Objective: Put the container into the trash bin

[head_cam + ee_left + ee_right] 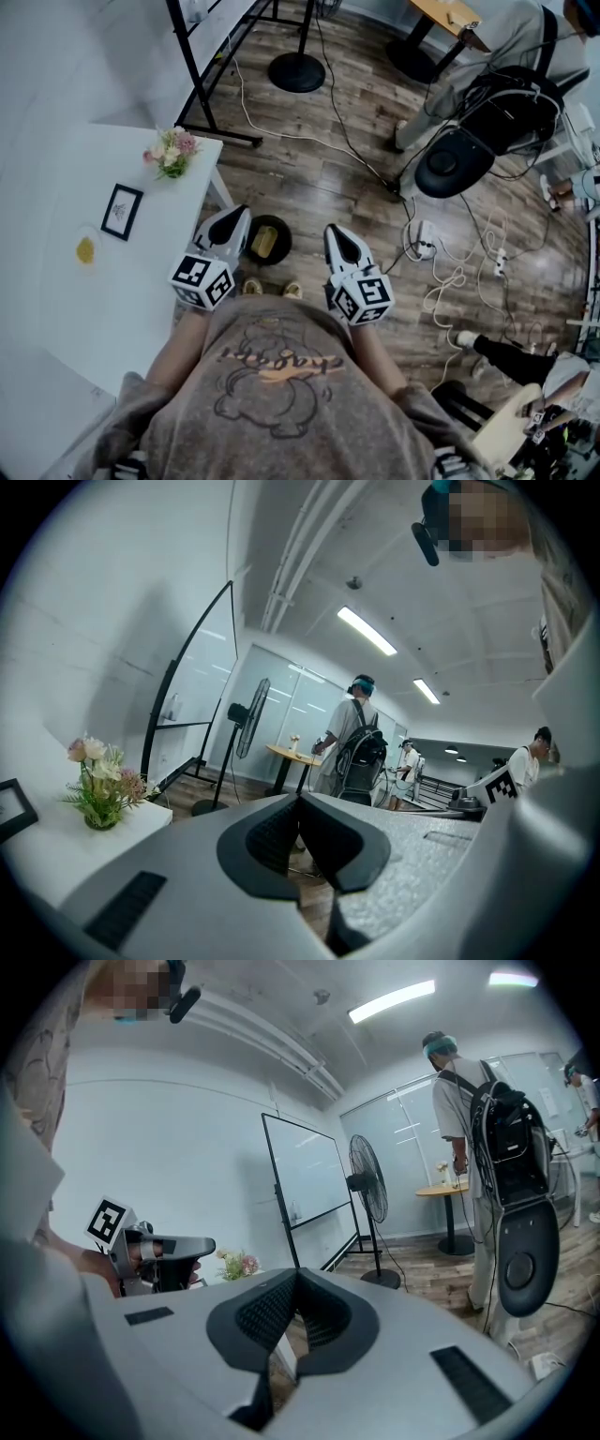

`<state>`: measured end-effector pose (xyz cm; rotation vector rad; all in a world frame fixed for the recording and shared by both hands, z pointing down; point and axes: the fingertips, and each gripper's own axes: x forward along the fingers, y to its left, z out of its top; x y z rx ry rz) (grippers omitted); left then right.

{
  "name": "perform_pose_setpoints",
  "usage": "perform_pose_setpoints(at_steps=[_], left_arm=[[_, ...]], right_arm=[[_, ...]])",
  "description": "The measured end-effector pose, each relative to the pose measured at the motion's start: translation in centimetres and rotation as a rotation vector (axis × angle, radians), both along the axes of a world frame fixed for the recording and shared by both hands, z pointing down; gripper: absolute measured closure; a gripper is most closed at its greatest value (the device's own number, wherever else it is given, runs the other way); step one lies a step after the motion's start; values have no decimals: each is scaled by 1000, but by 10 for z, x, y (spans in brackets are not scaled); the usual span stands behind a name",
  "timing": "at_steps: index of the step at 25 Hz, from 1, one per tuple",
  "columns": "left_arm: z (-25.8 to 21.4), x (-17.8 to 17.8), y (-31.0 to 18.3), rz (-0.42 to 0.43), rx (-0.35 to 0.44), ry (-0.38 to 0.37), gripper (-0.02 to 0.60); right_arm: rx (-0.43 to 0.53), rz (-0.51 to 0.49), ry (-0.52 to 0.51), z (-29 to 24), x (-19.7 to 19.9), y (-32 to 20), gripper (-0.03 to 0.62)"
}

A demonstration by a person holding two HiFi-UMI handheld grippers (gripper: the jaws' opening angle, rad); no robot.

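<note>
Your left claw (237, 219) and right claw (334, 232) are both pressed together, pinching nothing. Between them, on the floor, the yellowish container (265, 242) lies inside the black trash bin (284, 228). Your shirt's script is too blurred to read.

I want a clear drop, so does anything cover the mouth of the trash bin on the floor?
Nothing visible covers it. The trash bin stands open on the floor, a yellowish thing already inside. The left claw and right claw, both shut and empty, flank it in the head view.
</note>
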<state>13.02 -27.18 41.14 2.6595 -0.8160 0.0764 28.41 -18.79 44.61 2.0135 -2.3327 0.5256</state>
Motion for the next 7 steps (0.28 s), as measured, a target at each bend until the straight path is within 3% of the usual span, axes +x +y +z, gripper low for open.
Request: perform_pose_setpoints(at_steps=[7], left_arm=[[6,-7,-7,-13,-11,-5,577]], right_arm=[[-5,19,-5,8,4,-1,597]])
